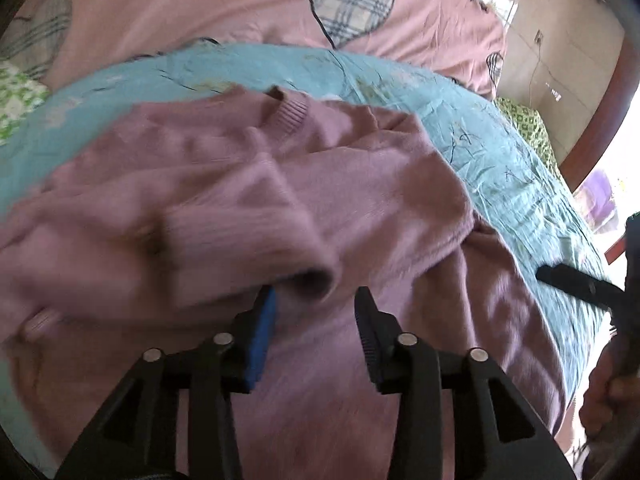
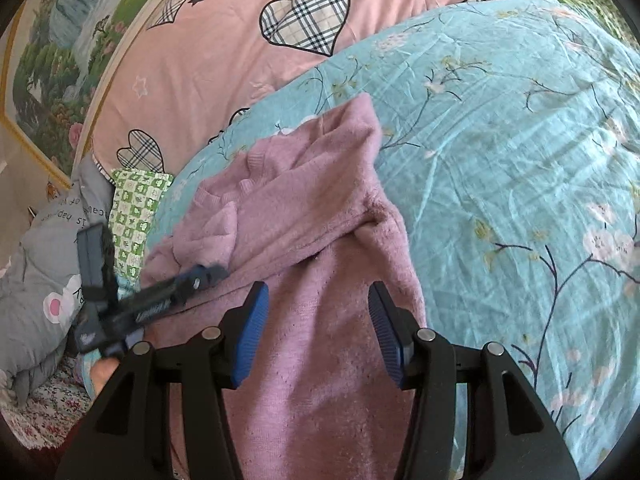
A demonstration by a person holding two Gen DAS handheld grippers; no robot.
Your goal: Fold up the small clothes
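Your left gripper (image 1: 316, 300) is closest to the lens, with its two blue pads spread apart above the pink sweater (image 1: 280, 208). Nothing is between the pads; the ribbed sleeve cuff (image 1: 316, 276) lies just in front of the left pad, and whether they touch I cannot tell because this view is blurred. Your right gripper (image 2: 318, 296) also has its fingers spread wide, with only sweater cloth under the gap.

You see the sweater lying on the turquoise flowered quilt (image 2: 500, 152). One sleeve is folded across its body, and the ribbed collar (image 1: 288, 110) points to the far side. Behind the quilt is a pink cover with checked hearts (image 2: 306, 12). At the left of the right wrist view you see a grey pillow (image 2: 44, 264) and a green patterned cloth (image 2: 136, 204).
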